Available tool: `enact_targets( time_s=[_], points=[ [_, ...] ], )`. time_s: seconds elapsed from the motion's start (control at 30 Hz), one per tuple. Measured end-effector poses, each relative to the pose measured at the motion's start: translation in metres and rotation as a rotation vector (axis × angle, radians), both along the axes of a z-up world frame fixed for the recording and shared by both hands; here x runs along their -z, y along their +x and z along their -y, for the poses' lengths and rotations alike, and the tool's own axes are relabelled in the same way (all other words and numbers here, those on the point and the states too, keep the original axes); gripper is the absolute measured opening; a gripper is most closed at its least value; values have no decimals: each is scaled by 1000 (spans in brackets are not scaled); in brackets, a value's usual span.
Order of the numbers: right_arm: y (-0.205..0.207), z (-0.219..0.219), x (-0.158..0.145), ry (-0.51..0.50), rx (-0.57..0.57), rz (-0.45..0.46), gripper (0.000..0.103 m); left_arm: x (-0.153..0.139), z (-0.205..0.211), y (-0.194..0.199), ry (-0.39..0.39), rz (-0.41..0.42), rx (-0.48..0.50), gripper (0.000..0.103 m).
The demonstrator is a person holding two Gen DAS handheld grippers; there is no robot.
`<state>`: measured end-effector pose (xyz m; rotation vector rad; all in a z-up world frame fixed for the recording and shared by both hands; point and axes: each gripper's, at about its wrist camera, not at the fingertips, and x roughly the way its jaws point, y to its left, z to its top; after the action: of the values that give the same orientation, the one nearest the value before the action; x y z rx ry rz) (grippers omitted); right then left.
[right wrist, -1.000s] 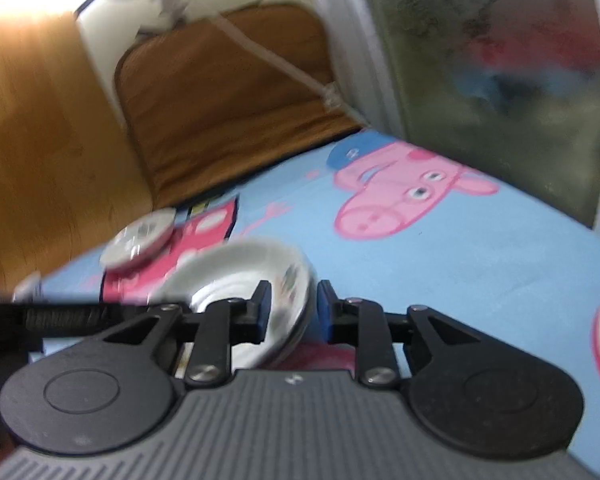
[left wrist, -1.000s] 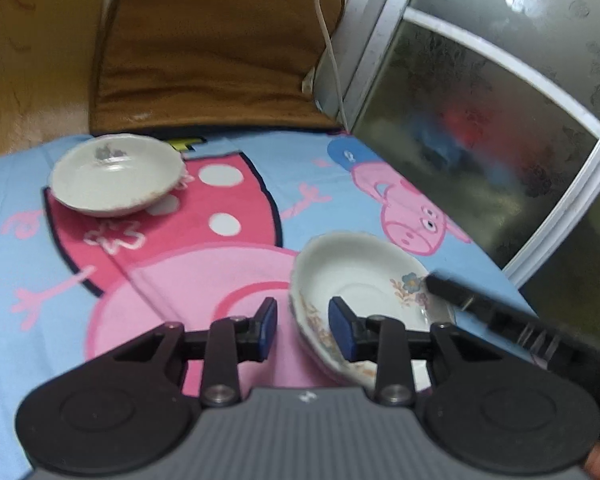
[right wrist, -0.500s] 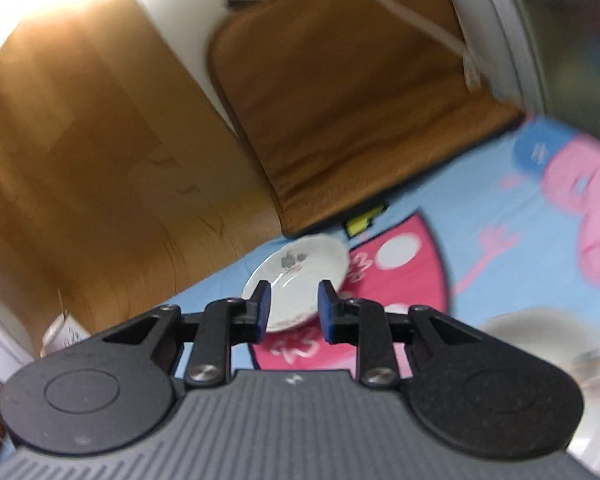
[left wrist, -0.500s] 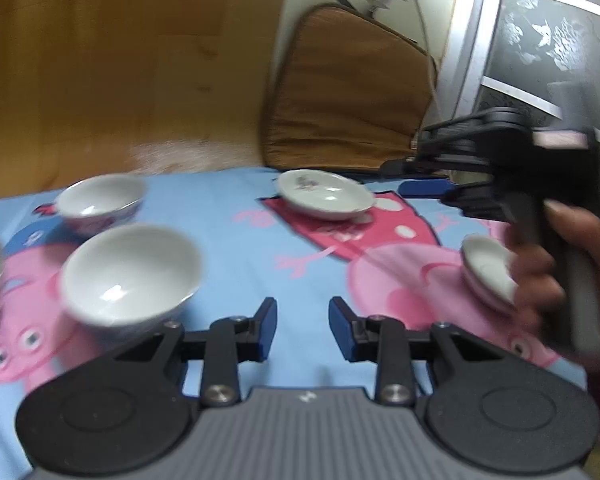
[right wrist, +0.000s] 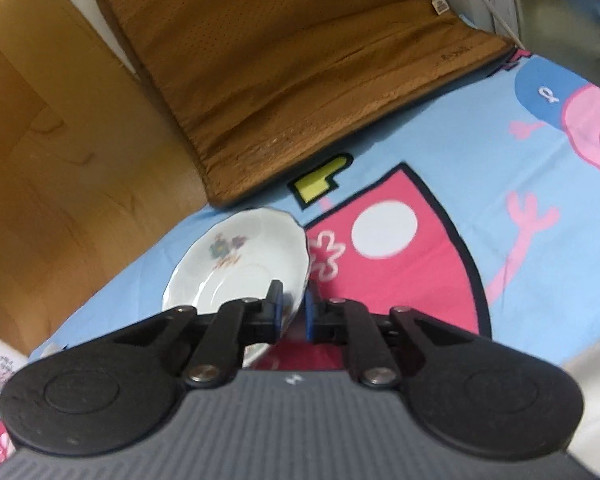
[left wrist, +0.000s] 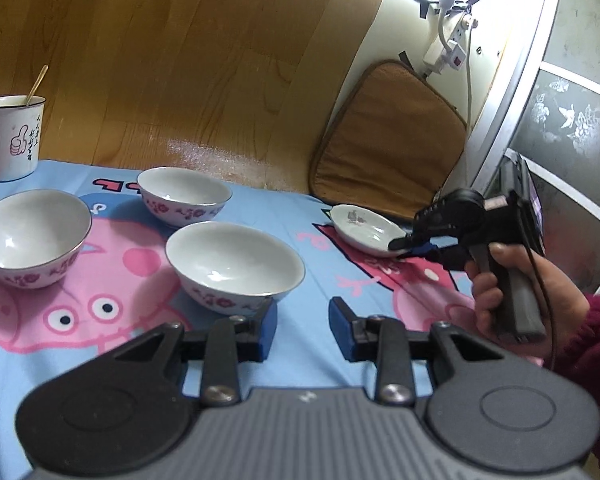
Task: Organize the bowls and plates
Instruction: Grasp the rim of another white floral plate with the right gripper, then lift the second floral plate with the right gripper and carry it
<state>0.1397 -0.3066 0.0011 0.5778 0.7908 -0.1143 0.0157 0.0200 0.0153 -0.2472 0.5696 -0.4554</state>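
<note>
The left gripper (left wrist: 302, 330) is held spread above the glossy cartoon-printed surface (left wrist: 300, 216). At eleven o'clock, three round porcelain bowls (left wrist: 235, 264) are clustered. At one o'clock, a scalloped floral plate (right wrist: 240, 260) is pinched at its rim by the right gripper (right wrist: 292, 312).

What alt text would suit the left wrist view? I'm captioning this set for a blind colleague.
Three white bowls with purple floral bands sit on a blue cartoon-pig tablecloth ahead of the open left gripper. At right, a hand holds the right gripper on the rim of a small flowered plate. A mug stands far left.
</note>
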Motion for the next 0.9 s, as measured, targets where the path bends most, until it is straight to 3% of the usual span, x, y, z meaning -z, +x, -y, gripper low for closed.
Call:
enact_targets(
  time_s=[0.27,0.53,0.67,0.73,0.9],
  points=[
    [-76,-23,-5,49,-165,23,15,-3,-2,-10,3,23,-4,31],
    [-166,-59,0,61,-383,46,15,-4,-13,-20,-8,-7,-19,35],
    [-188,-76,-1,-10,-455,119,16,-3,-16,-28,-4,-24,-21,38],
    [-196,-76,-1,-28,-433,142,23,-3,-18,-30,1,-38,-29,39],
    [-210,-63,-6,-31,-345,205,27,-3,-18,-31,7,-61,-38,39]
  ],
)
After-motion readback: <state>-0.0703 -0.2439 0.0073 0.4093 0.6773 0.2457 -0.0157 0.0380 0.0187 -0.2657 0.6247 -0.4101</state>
